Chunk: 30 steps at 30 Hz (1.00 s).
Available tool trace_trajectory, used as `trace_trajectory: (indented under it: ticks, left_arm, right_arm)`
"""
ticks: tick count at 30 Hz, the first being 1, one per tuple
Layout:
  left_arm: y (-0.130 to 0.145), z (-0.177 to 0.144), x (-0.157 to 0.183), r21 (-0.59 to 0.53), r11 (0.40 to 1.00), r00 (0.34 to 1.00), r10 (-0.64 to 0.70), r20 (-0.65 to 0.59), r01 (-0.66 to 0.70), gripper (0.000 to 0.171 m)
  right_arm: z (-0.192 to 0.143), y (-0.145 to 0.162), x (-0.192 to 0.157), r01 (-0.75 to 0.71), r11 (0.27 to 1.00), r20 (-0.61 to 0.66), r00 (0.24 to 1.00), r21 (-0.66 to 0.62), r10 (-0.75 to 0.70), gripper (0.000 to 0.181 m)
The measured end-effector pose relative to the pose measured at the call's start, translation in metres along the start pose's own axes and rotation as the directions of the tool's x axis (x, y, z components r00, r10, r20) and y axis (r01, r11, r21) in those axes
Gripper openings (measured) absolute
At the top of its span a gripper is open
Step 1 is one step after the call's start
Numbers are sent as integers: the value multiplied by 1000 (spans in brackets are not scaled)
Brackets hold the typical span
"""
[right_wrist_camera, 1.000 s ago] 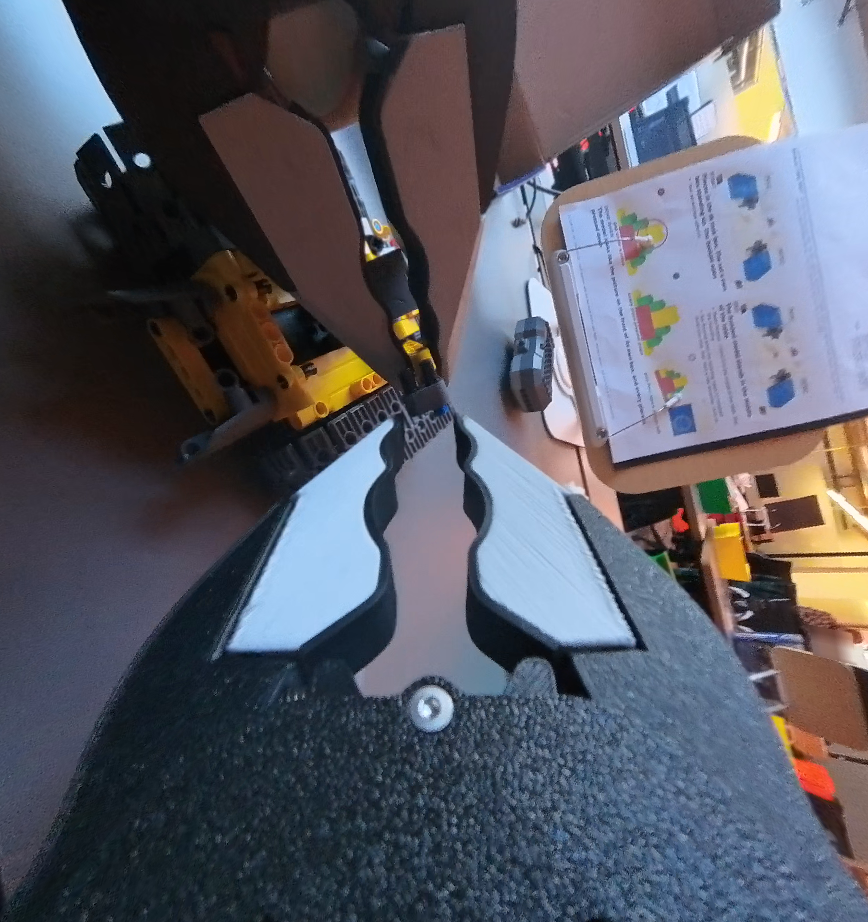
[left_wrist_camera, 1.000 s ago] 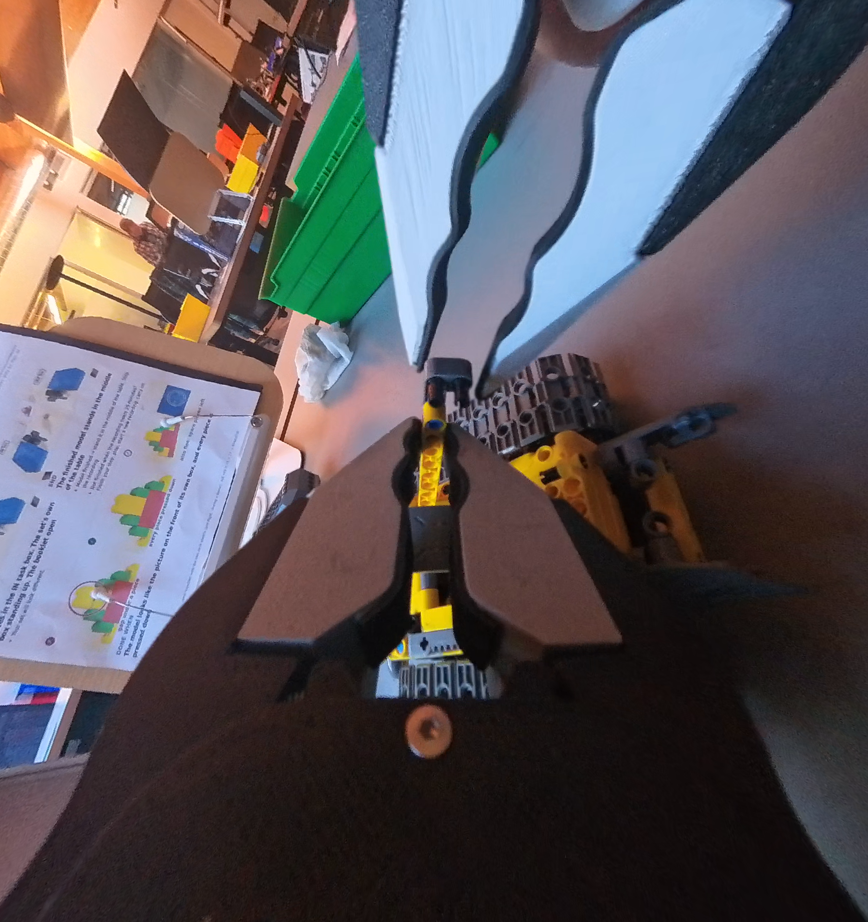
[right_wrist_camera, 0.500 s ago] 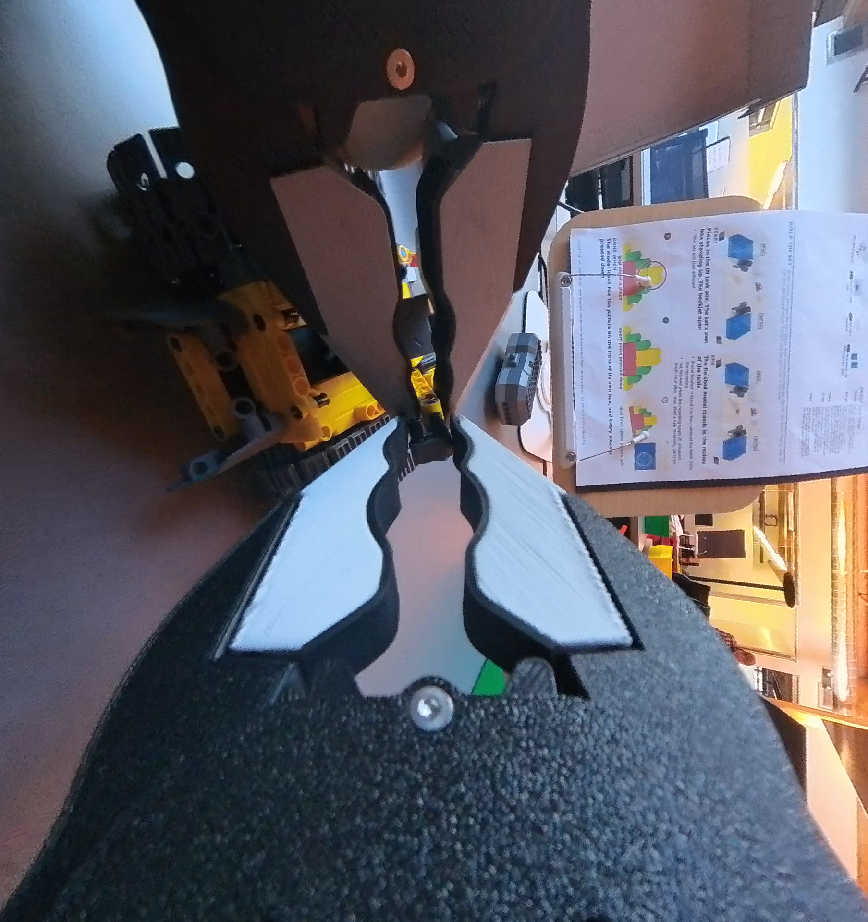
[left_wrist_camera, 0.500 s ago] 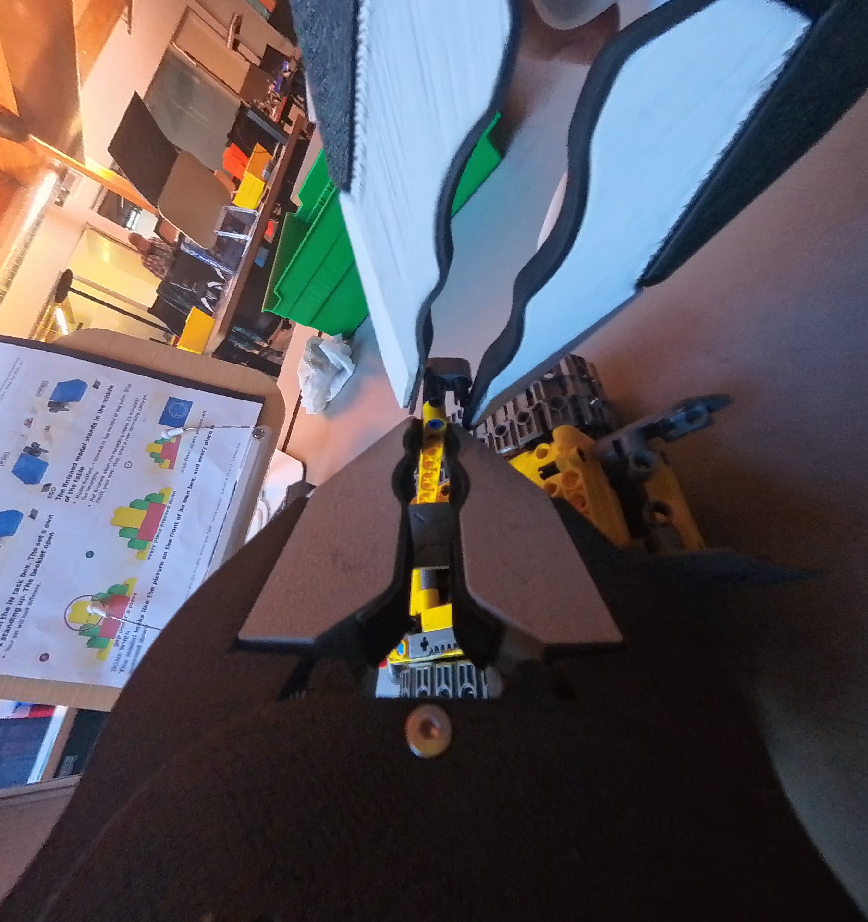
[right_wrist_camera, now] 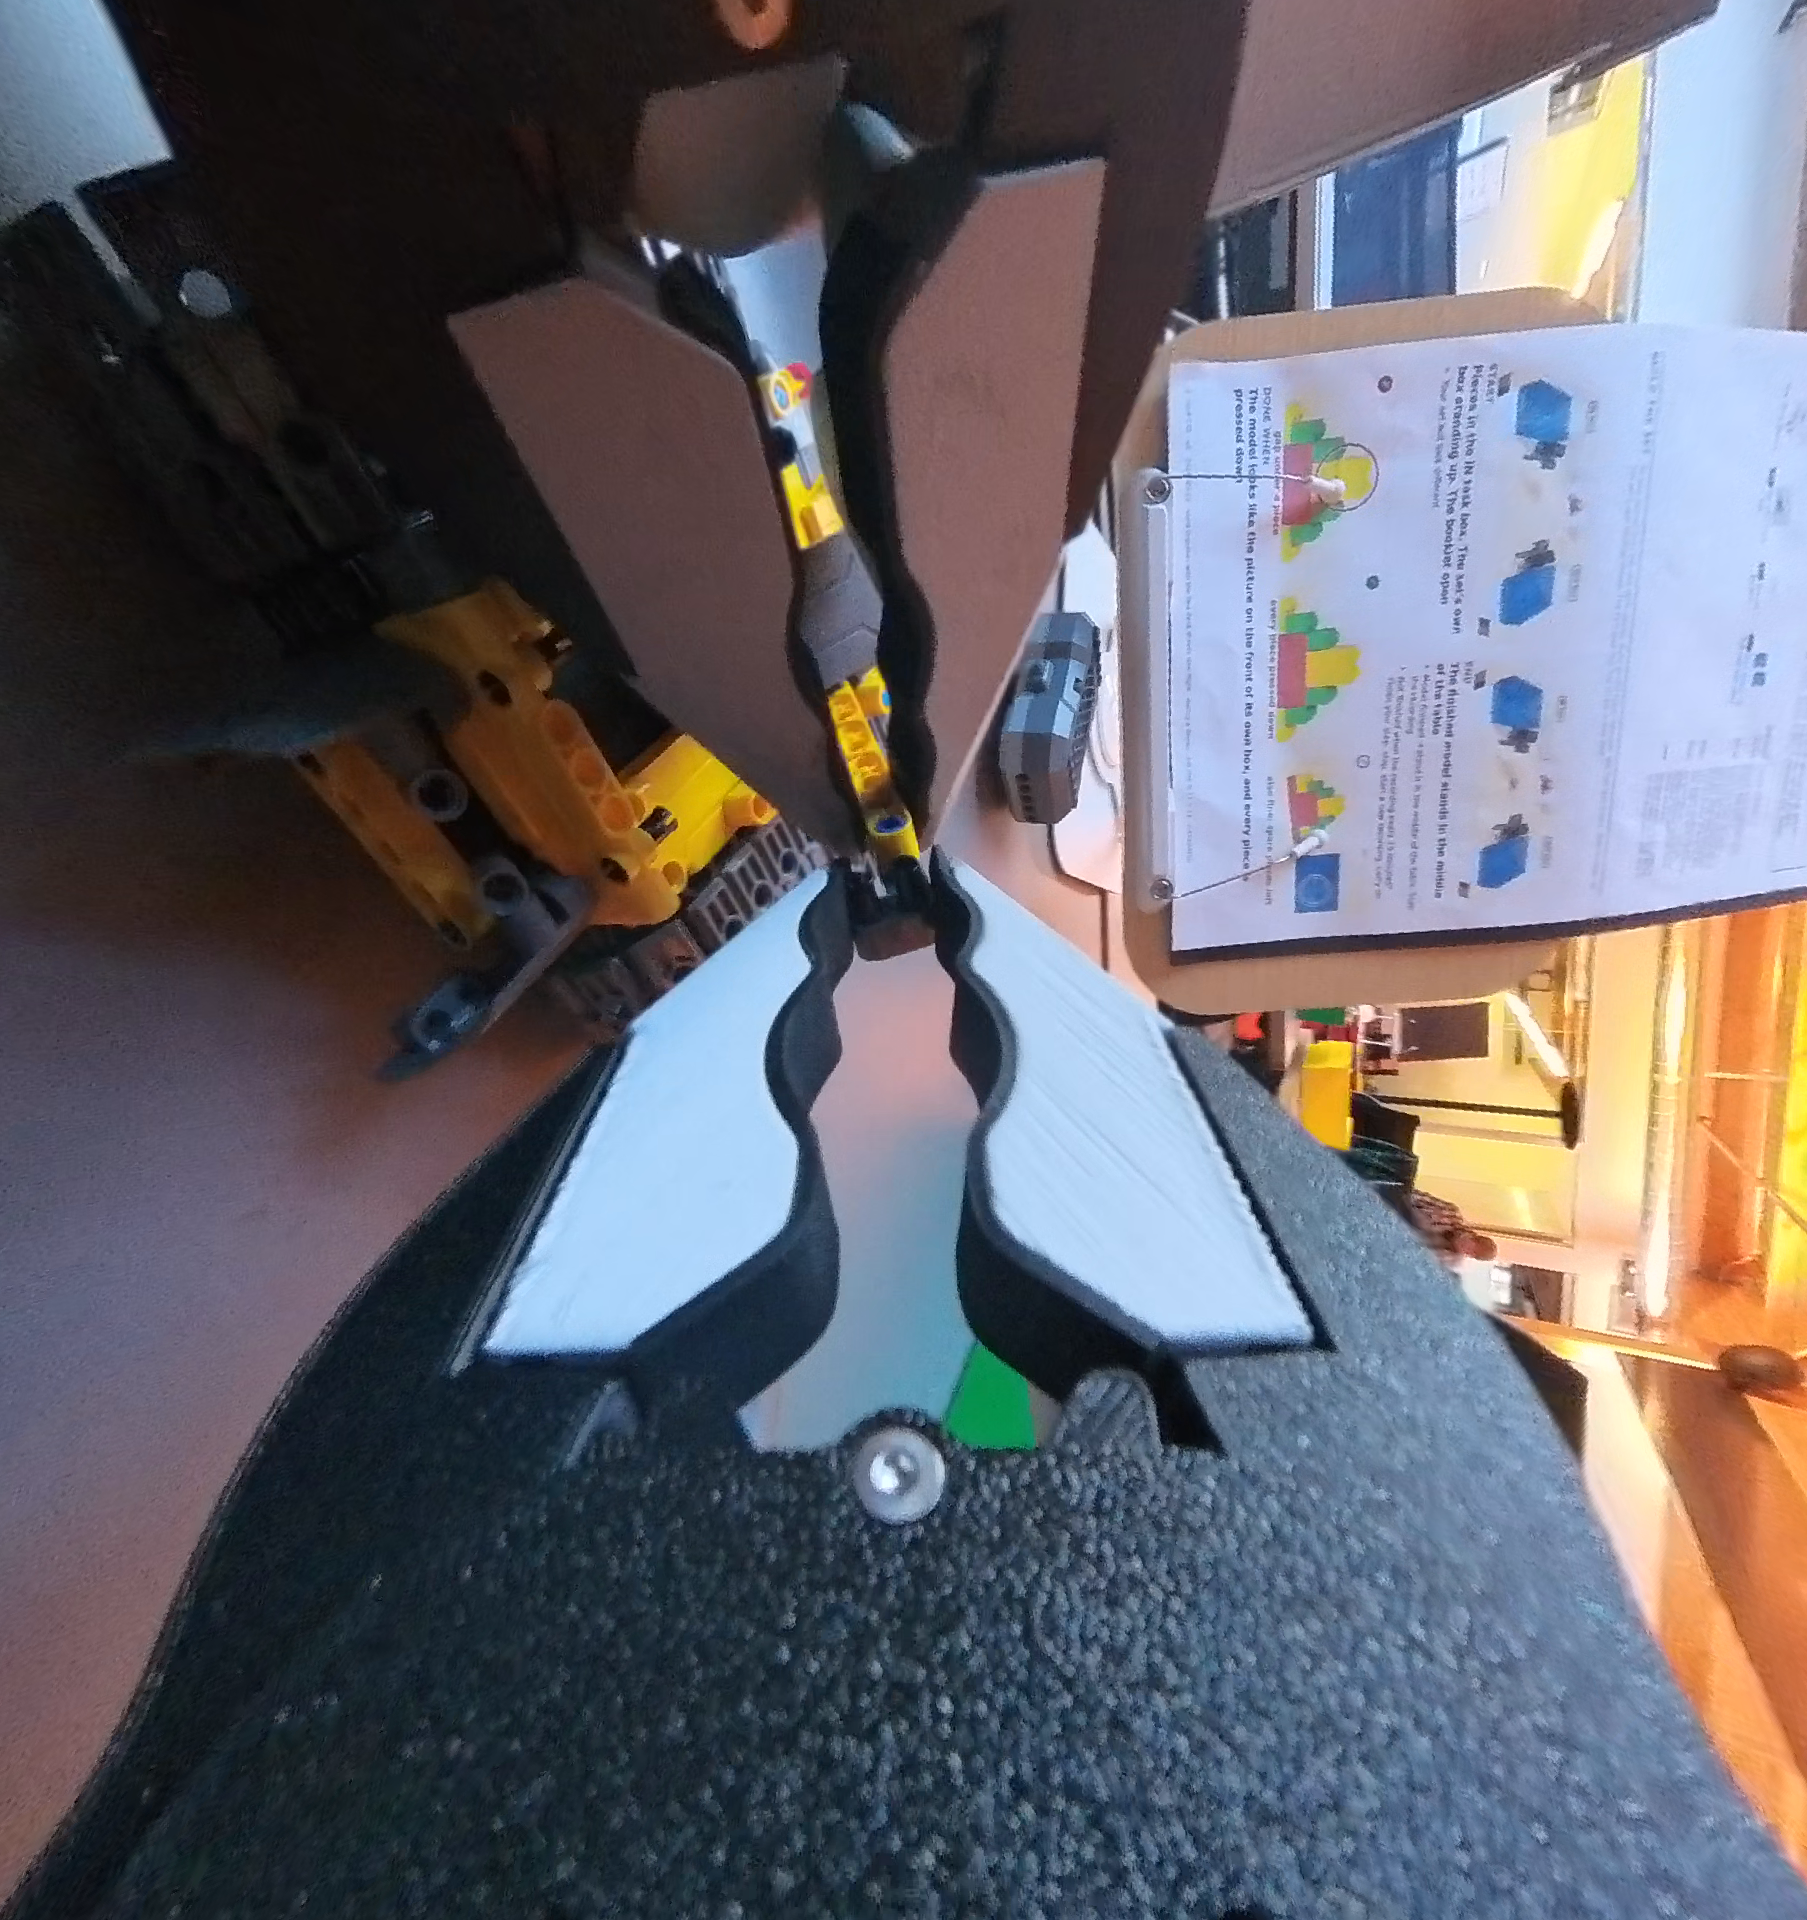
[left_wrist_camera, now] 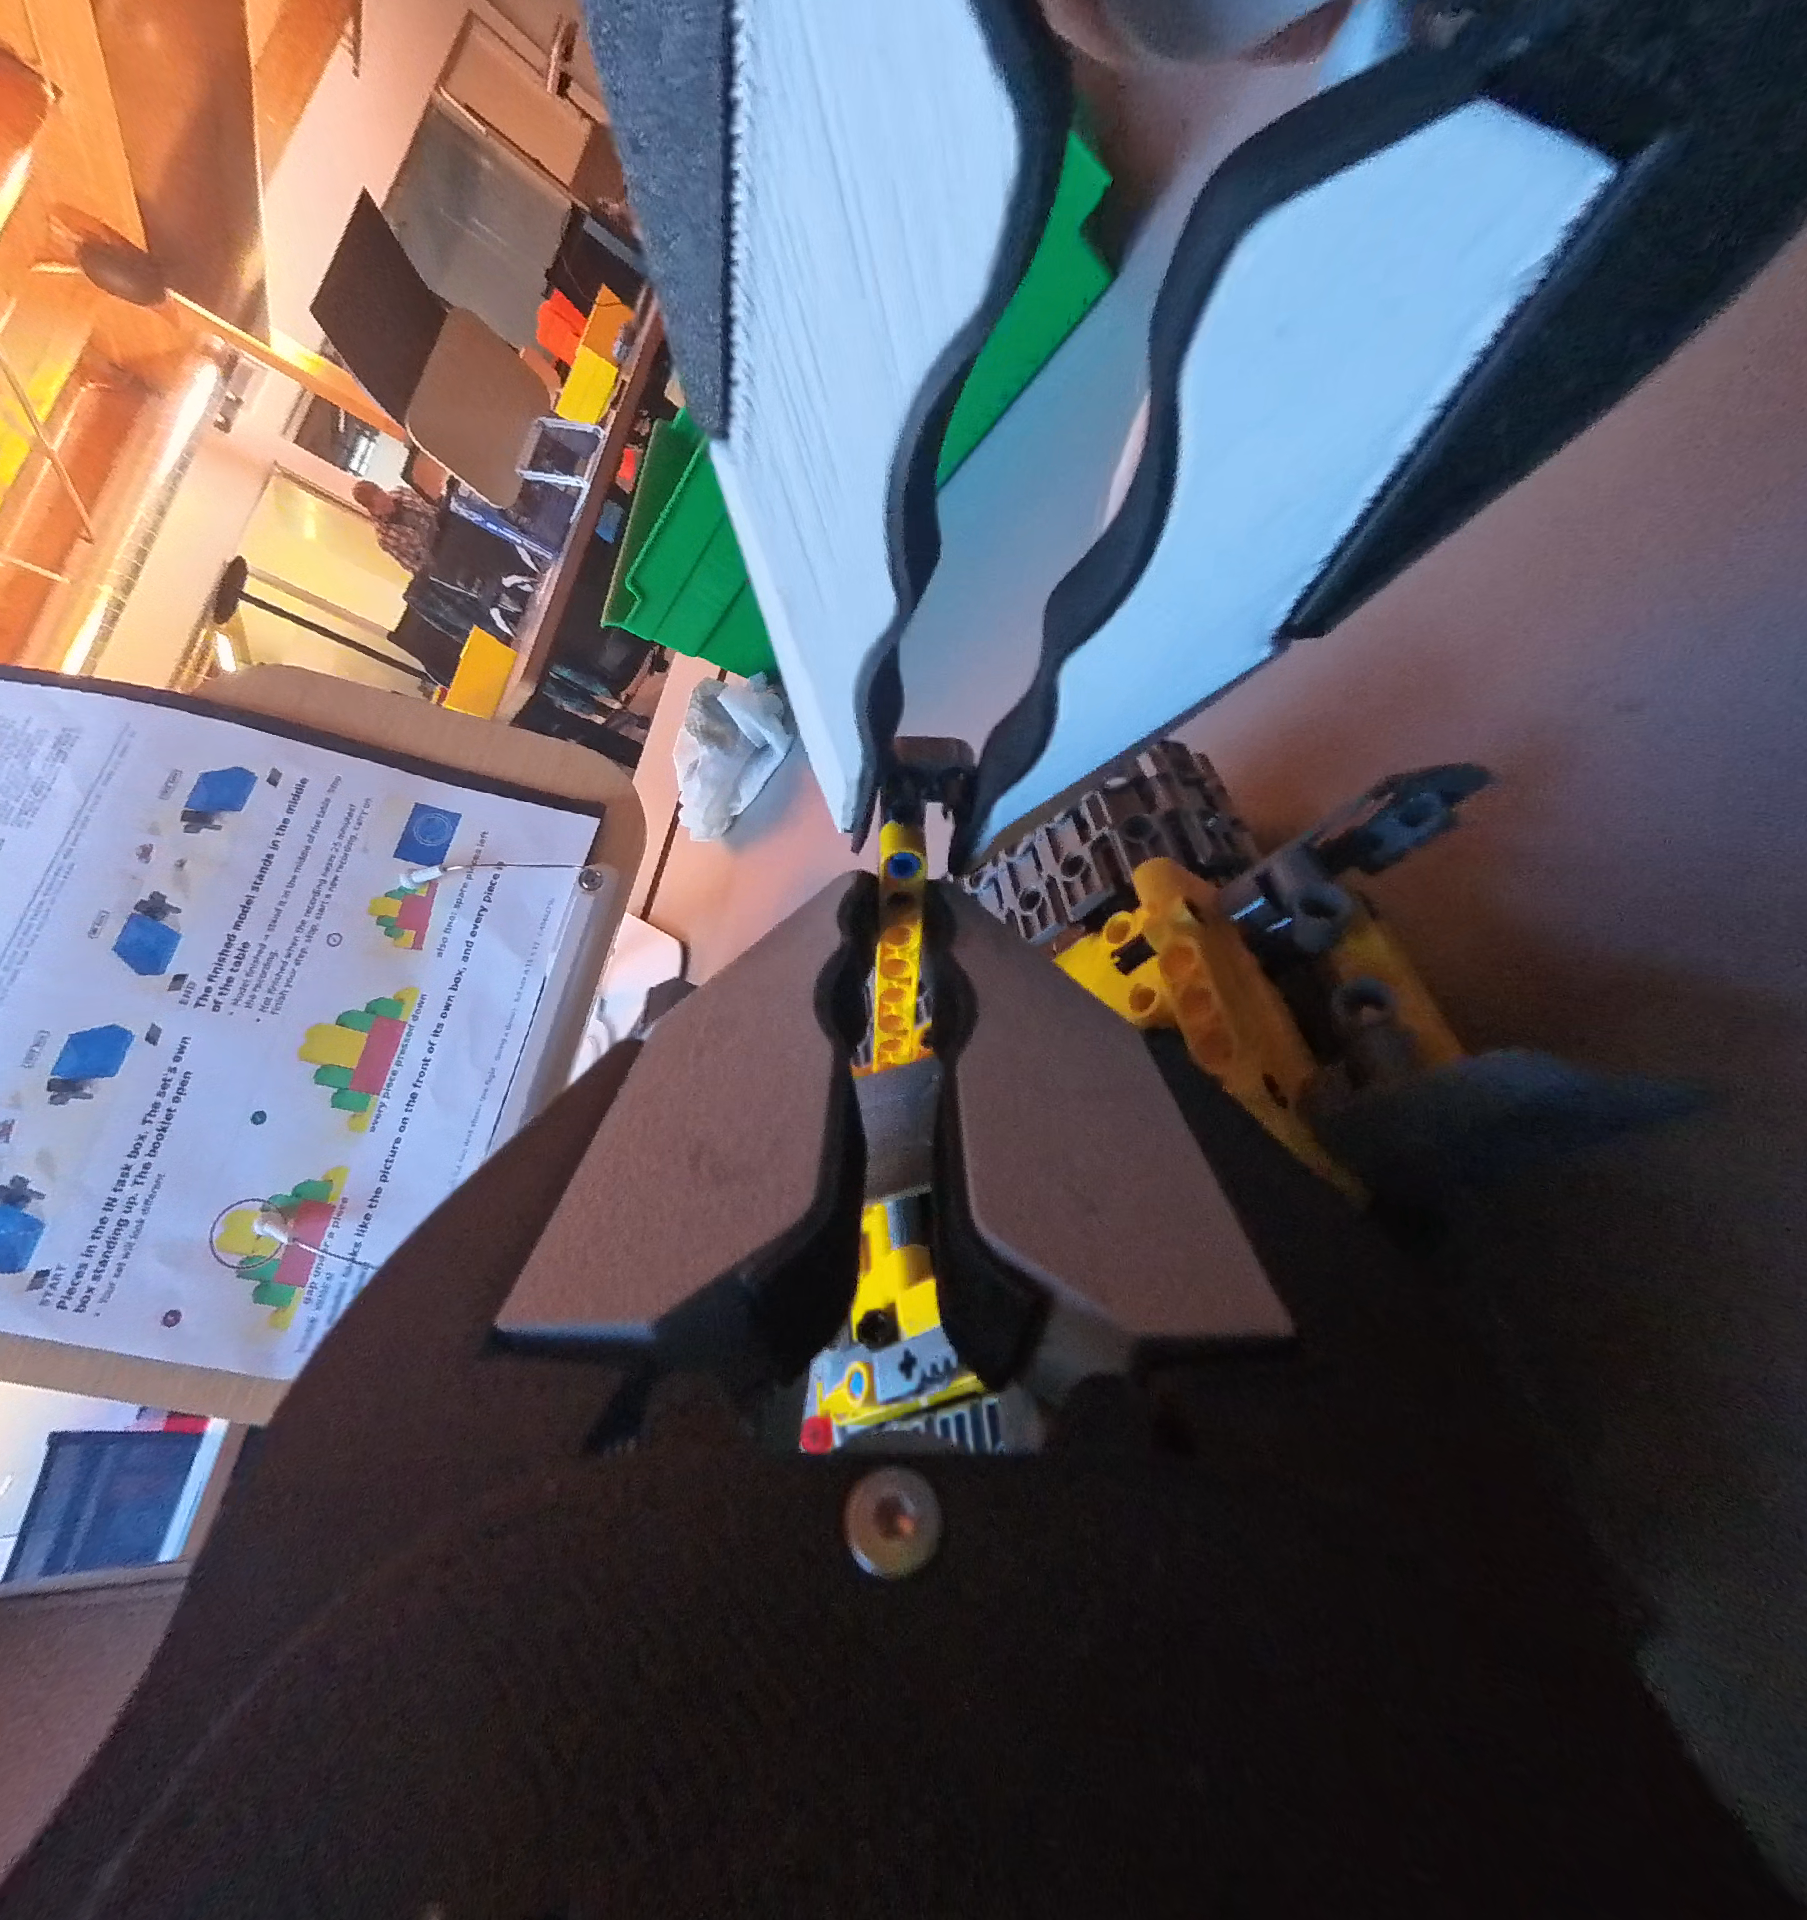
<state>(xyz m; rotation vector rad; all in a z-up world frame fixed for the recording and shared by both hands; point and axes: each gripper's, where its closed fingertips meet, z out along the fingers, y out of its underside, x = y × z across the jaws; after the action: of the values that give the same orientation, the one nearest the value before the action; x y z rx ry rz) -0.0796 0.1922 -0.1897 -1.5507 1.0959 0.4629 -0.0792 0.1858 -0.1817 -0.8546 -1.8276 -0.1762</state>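
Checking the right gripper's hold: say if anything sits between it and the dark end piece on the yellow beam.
Nothing visible does. The right gripper grips the end piece directly, at the tip of the beam the left gripper clamps.

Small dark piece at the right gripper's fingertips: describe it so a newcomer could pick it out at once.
Start at the yellow and black brick-built vehicle lying on the brown table. A thin yellow beam, clamped in the left gripper, reaches out beside it. The small dark piece caps that beam's tip, pinched in the right gripper, the only black part there.
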Motion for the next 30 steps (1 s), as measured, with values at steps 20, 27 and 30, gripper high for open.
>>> trace_trajectory:
  ticks: [20,27,30]
  left_arm:
    - [0,-3,-5,63,997,999,-48,0,48,5]
    - [0,1,-15,78,992,992,-108,66,103,6]
    - [0,1,-15,75,994,993,-86,82,80,5]
  right_arm:
    - [1,-7,4,-271,946,69,962,177,263,16]
    - [-17,-7,4,-743,663,291,656,91,696,37]
    - [-19,-8,5,-796,593,279,600,119,750,37]
